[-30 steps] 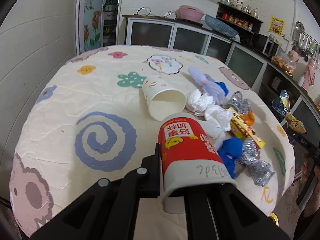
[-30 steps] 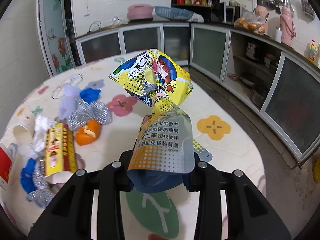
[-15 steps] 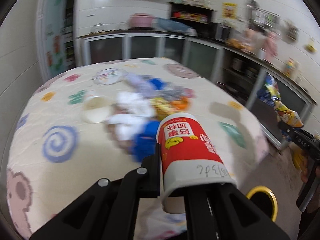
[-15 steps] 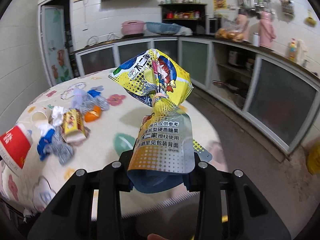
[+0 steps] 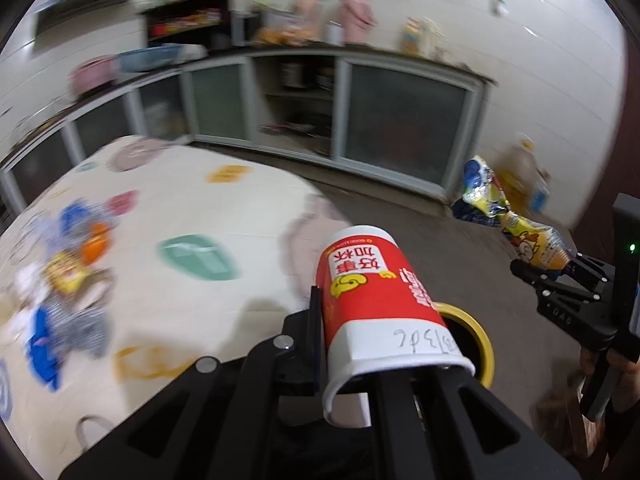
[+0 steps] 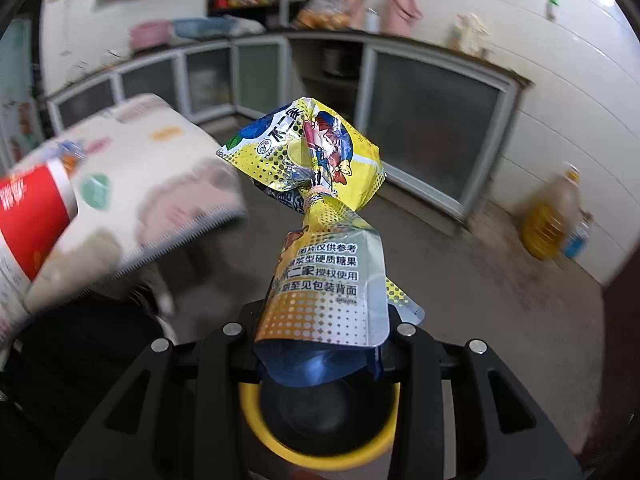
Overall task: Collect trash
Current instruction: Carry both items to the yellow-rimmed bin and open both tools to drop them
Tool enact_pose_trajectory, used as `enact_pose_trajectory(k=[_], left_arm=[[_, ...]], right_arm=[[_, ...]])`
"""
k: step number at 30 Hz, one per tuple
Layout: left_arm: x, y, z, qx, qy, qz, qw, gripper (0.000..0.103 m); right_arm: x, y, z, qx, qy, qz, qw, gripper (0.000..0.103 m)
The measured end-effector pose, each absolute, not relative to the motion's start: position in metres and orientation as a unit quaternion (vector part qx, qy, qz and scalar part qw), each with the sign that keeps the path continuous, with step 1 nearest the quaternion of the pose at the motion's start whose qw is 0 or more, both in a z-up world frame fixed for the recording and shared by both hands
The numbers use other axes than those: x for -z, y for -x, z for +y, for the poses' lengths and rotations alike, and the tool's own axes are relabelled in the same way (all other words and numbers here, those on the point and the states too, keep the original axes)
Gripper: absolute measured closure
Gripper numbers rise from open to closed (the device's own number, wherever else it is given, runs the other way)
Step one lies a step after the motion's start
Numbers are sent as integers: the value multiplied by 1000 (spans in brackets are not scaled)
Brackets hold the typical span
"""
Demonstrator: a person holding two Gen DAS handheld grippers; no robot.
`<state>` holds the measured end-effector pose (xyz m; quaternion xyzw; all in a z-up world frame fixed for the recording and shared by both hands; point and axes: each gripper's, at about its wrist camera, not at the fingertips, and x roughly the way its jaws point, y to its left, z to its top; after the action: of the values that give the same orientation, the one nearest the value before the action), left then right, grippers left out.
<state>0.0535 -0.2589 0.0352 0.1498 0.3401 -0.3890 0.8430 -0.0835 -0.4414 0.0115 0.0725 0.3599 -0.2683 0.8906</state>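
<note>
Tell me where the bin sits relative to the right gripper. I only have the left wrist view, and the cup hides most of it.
Observer: In the right wrist view the yellow-rimmed bin lies directly under the right gripper, its dark opening showing between the fingers.
Operator: Confirm the wrapper is secured.
Observer: The gripper is shut on the candy wrapper, pinching its lower end. The twisted upper part stands free above the fingers.
Operator: Report the cup's position from that side.
Observer: The red paper cup shows at the far left edge of that view and appears well to the left of the bin's opening, not over it.
</note>
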Motion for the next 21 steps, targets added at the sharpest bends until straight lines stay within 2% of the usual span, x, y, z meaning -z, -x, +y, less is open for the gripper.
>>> enact_pose_trajectory(k=[6,12,13,14,15,16,18,20,21], left_arm=[[-2,-35,-325,450,-187,368,792,101],[38,-22,-373,475,-233,393,752,101],[44,-21,-379,478,-240,396,747,100],[47,-20,-384,478,-243,399,744,98],[52,-20,-388,478,-243,405,740,91],[54,-22,-391,477,-242,410,739,82],[54,-25,-389,468,-235,412,745,31],[49,-31,-383,459,-216,398,764,11],[46,-33,-382,459,-210,395,767,11]], right_arm=[[41,121,-457,296,-95,416,854,69],[91,119,-454,288,-105,475,825,68],[96,119,-455,288,-108,482,821,67],[102,118,-457,288,-112,490,815,57],[106,118,-461,289,-117,495,811,39],[109,118,-464,291,-122,498,808,30],[114,121,-471,301,-131,499,802,27],[116,124,-476,317,-127,504,793,29],[115,127,-481,329,-128,504,789,31]])
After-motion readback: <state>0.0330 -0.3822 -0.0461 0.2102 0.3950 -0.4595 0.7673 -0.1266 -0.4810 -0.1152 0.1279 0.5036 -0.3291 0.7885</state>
